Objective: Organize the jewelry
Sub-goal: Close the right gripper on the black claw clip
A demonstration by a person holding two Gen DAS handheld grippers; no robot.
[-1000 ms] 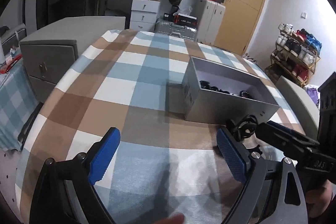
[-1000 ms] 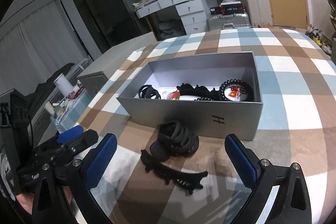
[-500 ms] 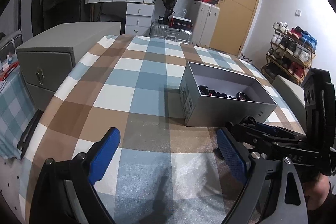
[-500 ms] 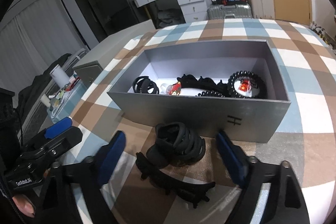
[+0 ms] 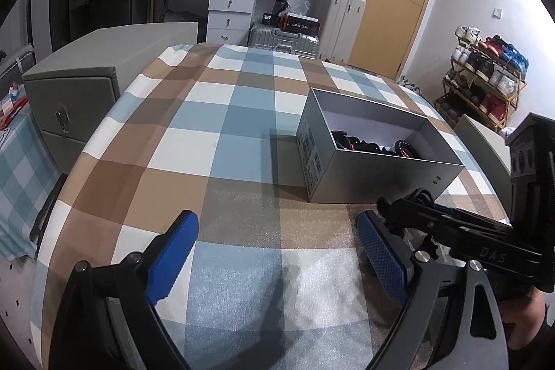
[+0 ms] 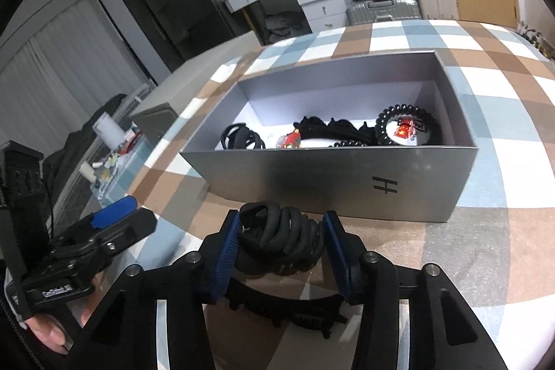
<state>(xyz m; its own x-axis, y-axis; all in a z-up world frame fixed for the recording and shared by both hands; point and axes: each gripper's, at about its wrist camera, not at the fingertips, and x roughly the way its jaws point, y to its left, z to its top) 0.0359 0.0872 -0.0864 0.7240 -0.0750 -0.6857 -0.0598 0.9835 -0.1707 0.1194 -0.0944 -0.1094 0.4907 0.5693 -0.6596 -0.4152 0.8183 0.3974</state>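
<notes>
Black scrunchie bundle (image 6: 282, 236) pinched by right gripper (image 6: 281, 257) | left gripper (image 5: 277, 260) spread

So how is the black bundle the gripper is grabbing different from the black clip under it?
The bundle of hair ties is a puffy pile of soft round loops; the hair clip is flat, long and curved with little teeth. The bundle sits between the jaws of the right gripper, which have shut on it, while the clip lies loose on the tablecloth. Both are black and sit outside the gray box.
</notes>
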